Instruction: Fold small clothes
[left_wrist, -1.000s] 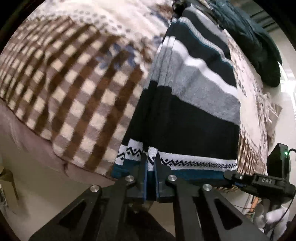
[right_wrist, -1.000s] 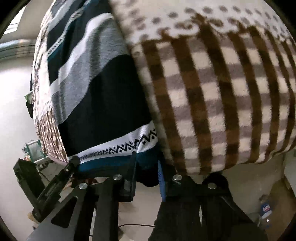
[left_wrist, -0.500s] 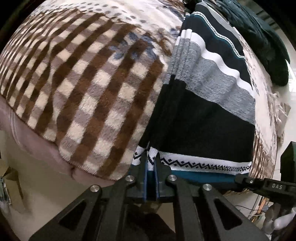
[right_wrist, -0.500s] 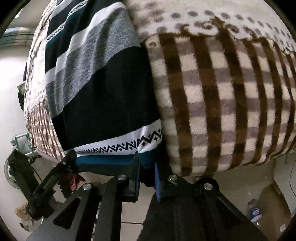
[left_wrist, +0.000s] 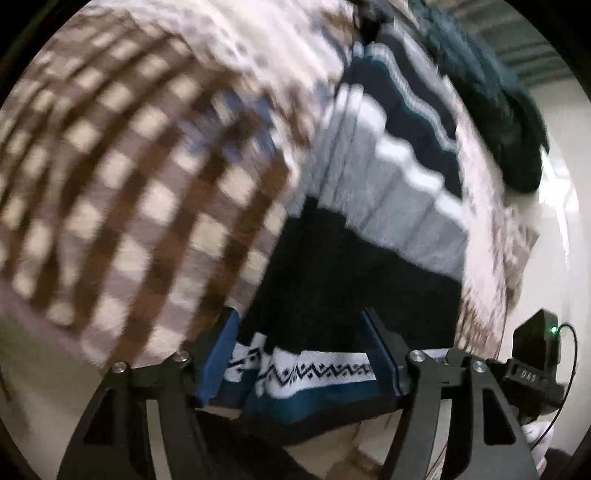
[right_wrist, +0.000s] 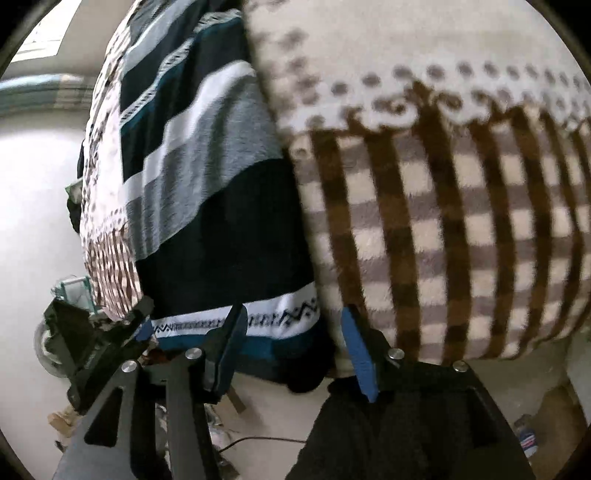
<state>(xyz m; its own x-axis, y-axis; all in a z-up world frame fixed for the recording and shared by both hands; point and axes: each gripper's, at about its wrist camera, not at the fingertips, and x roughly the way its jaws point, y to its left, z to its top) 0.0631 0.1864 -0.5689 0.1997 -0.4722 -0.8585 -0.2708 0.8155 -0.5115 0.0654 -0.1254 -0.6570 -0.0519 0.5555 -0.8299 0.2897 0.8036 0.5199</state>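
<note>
A striped sweater in navy, grey, white and teal lies flat on the bed, its zigzag hem band hanging over the near edge. My left gripper is at the hem's left corner with its jaws opening; the hem lies loose between the blue pads. My right gripper is at the hem's right corner of the sweater, jaws also opening, cloth between them but not pinched. The left gripper also shows at the far hem corner in the right wrist view.
A brown plaid fleece blanket covers the bed on both sides of the sweater. A dark green garment lies at the far end. Below the bed edge are floor clutter and a bottle.
Both grippers were shut on the sweater's hem; now their jaws have spread and the hem is released. The left gripper has sunk closer to the bed edge.
</note>
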